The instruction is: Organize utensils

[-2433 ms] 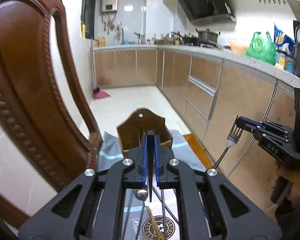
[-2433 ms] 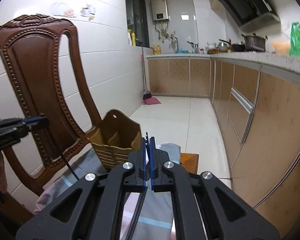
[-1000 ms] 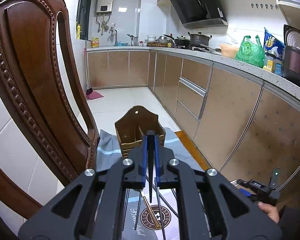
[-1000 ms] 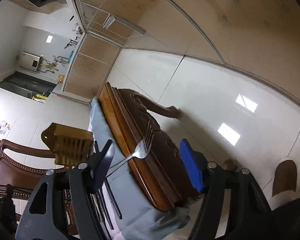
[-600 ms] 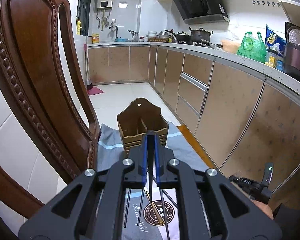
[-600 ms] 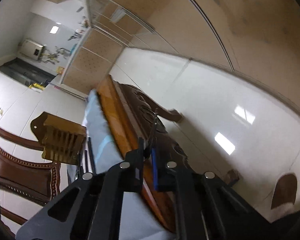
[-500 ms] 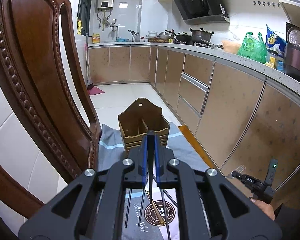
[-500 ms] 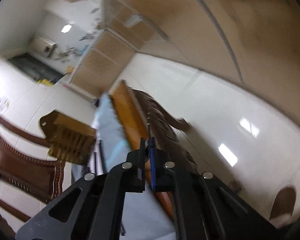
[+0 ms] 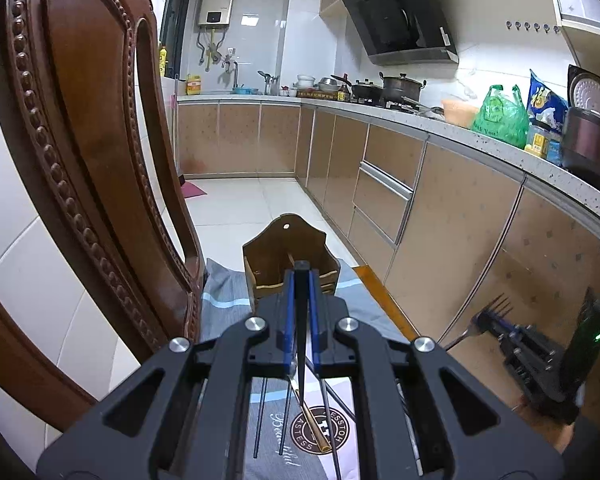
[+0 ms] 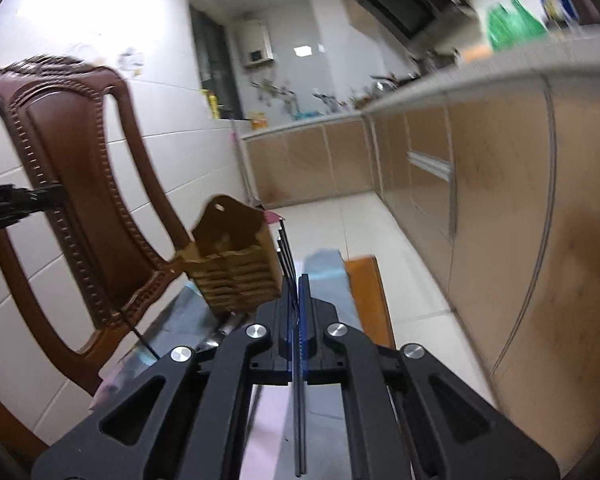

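Note:
A brown wooden utensil holder (image 9: 290,258) stands on a grey cloth on the chair seat, ahead of both grippers; it also shows in the right wrist view (image 10: 232,260). My left gripper (image 9: 301,280) is shut on a thin black chopstick (image 9: 301,344) that points down. My right gripper (image 10: 298,292) is shut on a silver fork (image 10: 286,252), tines up beside the holder; the fork also shows in the left wrist view (image 9: 490,314). Black chopsticks (image 9: 260,420) and a gold-handled utensil (image 9: 314,424) lie on the cloth below the left gripper.
A carved wooden chair back (image 9: 80,160) rises close on the left. Kitchen cabinets (image 9: 420,208) run along the right, with a tiled floor (image 9: 240,204) between. The cloth (image 9: 224,300) covers the seat and the seat's wooden edge (image 9: 376,288) shows at the right.
The right gripper, open beside the fork a second ago, closed on it, then swung up level toward the holder. The left gripper stayed shut on the chopstick, almost still.

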`<state>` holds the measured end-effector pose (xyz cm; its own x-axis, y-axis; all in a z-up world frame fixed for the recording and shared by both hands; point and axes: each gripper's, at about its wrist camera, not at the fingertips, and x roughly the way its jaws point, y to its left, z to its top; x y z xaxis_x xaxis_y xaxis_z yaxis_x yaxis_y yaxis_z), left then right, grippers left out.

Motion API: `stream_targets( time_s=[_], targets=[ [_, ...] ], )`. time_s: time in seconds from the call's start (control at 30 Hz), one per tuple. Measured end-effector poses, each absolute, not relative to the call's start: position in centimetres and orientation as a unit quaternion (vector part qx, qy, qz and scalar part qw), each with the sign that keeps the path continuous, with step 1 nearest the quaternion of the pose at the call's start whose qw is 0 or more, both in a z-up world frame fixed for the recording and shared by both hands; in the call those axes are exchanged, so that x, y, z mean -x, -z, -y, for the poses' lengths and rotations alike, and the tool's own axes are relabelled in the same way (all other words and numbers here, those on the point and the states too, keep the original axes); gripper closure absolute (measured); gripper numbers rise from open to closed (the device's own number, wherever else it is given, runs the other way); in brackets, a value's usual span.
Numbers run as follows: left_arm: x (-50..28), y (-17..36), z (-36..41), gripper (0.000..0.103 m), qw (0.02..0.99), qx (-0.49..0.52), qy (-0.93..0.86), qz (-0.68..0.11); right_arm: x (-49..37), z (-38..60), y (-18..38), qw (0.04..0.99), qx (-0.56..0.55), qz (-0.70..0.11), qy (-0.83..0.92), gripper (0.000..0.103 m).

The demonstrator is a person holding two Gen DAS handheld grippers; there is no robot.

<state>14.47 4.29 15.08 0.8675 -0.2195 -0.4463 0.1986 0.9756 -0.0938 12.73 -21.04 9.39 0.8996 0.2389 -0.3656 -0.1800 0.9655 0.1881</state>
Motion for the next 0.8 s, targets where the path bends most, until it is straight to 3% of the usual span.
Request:
stream_targets(
  time_s=[0.17,0.4,0.57,0.8],
  targets=[
    [-14.2,-15.7,-5.6,0.097,0.968,0.04,0.11,-0.224,-13.3,19.0,-14.7,0.979,-0.03,-0.165,-0.118,0.1],
    [-13.8,-16.9,-7.2,0.097,0.971,0.063,0.107,-0.205,-20.5,14.4,-20.5,0.985,0.039,-0.138,-0.098,0.1],
    [-14.3,-16.7,-7.7,0.097,0.97,0.073,0.106,-0.207,-27.9,10.7,-18.9,0.982,0.077,-0.158,-0.063,0.1],
    [-15.5,-15.8,-8.1,0.097,0.968,0.079,0.106,-0.212,-36.0,8.5,-11.3,0.964,0.087,-0.248,-0.031,0.1]
  ],
)
